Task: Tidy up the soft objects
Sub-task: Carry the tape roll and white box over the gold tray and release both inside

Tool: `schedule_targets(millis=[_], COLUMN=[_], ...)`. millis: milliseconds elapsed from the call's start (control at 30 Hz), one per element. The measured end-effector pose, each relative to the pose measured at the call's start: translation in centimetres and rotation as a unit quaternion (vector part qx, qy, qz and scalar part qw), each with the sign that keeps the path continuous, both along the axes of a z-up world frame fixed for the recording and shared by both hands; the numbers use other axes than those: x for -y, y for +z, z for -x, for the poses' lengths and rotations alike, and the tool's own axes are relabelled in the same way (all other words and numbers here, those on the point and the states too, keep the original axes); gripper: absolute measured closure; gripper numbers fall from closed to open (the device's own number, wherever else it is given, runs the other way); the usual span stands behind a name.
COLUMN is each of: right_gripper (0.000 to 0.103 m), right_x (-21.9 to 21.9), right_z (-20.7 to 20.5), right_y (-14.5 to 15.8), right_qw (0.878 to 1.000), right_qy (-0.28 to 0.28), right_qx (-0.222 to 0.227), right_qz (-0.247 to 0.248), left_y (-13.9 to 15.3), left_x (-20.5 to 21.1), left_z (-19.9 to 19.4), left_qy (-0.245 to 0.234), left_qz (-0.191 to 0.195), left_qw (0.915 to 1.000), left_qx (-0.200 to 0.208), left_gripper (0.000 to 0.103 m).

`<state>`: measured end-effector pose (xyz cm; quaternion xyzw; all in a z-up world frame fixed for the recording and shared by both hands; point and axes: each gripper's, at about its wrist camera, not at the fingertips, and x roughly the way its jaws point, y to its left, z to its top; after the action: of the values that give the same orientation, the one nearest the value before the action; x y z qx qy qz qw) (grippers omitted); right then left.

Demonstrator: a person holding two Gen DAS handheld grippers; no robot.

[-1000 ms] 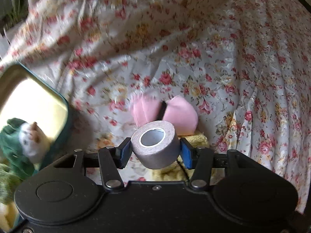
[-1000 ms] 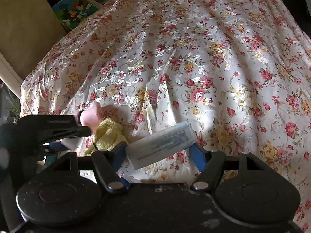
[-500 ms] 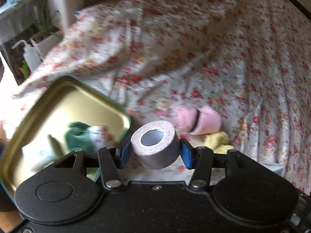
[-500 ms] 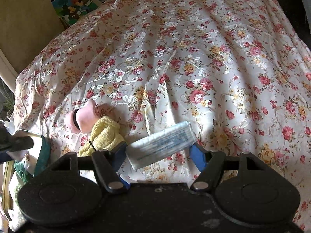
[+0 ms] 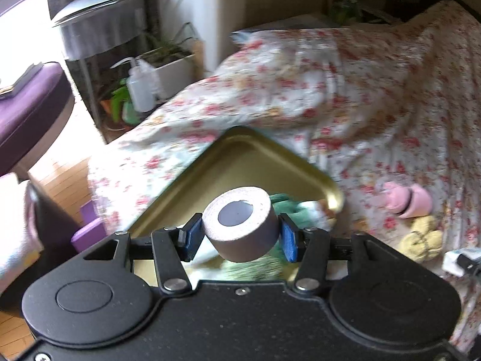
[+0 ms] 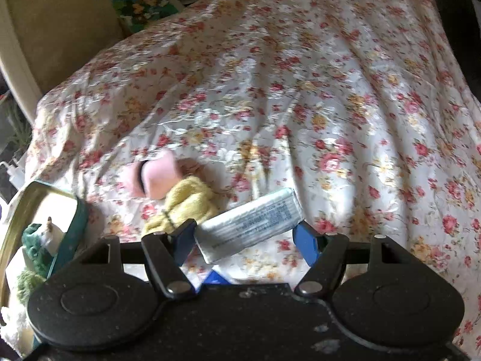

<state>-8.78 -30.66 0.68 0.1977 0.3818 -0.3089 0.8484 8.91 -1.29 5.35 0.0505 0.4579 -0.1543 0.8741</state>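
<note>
We are gripping a grey roll of tape [image 5: 240, 225] in the left gripper [image 5: 239, 237], its blue pads [image 5: 289, 238] pressing both flanks, open core facing the camera. Roll is hanging over the gold-lined tin [image 5: 240, 156], which is lying on the floral bedsheet [image 5: 345, 96]. Inside the tin, a green soft toy [image 5: 285, 207] with a pale patch is showing beside the roll; picture is blurring here, details unclear.

Right gripper [image 6: 248, 234] is clamping a white wrapped packet [image 6: 251, 221] lengthwise, tilted, its right end higher. Just beyond it, a yellow fuzzy bundle [image 6: 189, 203] is lying on the bedsheet [image 6: 300, 75], touching a pink soft piece [image 6: 156, 176] with a dark band around it. The tin [image 6: 75, 219], teal outside, is sitting at far left in this view, green toy [image 6: 33, 240] inside.

From the left wrist view, the pink piece [image 5: 409, 200] and yellow bundle [image 5: 421, 237] are lying right of the tin, near each other. Past the bed edge: white squeeze bottle [image 5: 139, 85], planter [image 5: 171, 72], purple seat [image 5: 27, 102], wood floor [image 5: 63, 177].
</note>
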Motion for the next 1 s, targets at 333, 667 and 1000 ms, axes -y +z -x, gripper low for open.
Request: schedule_targets(millis=[333,667,1000], right_gripper=[0.033,0.033,0.033], right_x=[-6.2,-14.9,-19.0], right_z=[-2.5,-11.1,-18.6], right_y=[3.8,6.3,7.5], right_qw=[0.996,0.985,0.979], right_qy=[0.069,0.165,0.198], right_qx=[0.046,0.055,0.051], right_qz=[0.019,-0.004,-0.02], left_y=[-0.8,-2.0,-2.0], left_x=[-6.4,-7.2,-6.5], left_z=[-2.7,-3.0,-3.0], left_qy=[0.044,0.027,0.011], left_qz=[-0.019,-0.02,-0.026], left_qw=[0.9987,0.9981,0.9985], left_qx=[-0.015,-0.052,-0.048], left_gripper=[0.052,0.052,0.046])
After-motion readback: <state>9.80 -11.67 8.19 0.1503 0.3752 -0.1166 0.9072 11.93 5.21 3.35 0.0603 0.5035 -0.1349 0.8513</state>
